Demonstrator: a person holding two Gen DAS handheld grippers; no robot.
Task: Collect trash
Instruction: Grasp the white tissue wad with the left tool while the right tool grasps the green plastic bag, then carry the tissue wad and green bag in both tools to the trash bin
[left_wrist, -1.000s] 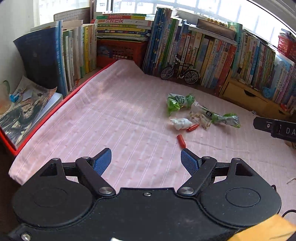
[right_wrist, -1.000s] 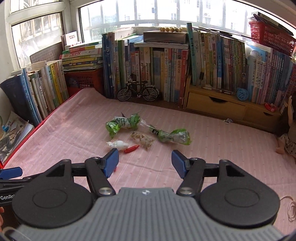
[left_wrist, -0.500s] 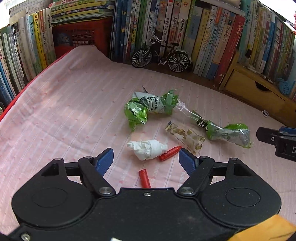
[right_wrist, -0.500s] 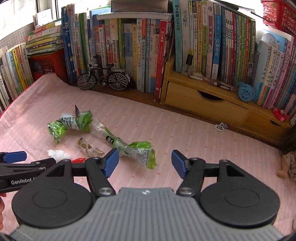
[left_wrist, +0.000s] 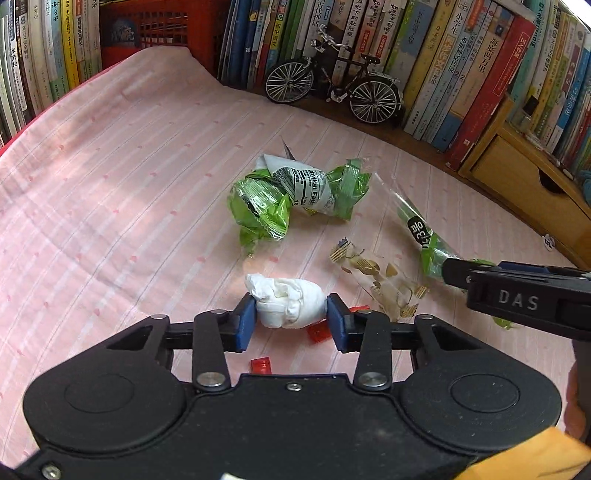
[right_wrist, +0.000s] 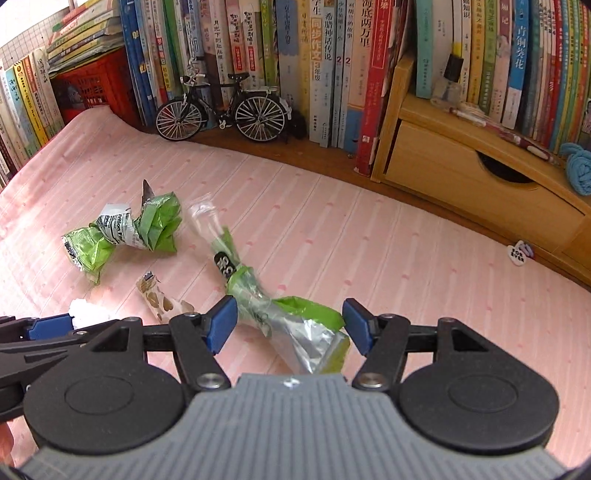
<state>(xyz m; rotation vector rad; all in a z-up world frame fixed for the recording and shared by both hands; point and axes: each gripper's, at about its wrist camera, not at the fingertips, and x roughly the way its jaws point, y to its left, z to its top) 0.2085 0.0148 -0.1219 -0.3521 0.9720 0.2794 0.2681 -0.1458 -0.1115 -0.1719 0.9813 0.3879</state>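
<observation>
Already the left claw (left_wrist: 290, 318) pinches the white tissue wad (left_wrist: 286, 302) between its blue pads, red bits lying just beneath. Meanwhile the right claw (right_wrist: 290, 325) stands spread, the green-and-clear wrapper (right_wrist: 284, 317) lying between its fingers on the pink cloth (right_wrist: 369, 240).

Black gripper (left_wrist: 291, 318) (blue pads)

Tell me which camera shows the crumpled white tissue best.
The left wrist view: the crumpled white tissue sits whole between the left gripper pads. The right wrist view shows only a sliver of it behind that gripper.
</observation>
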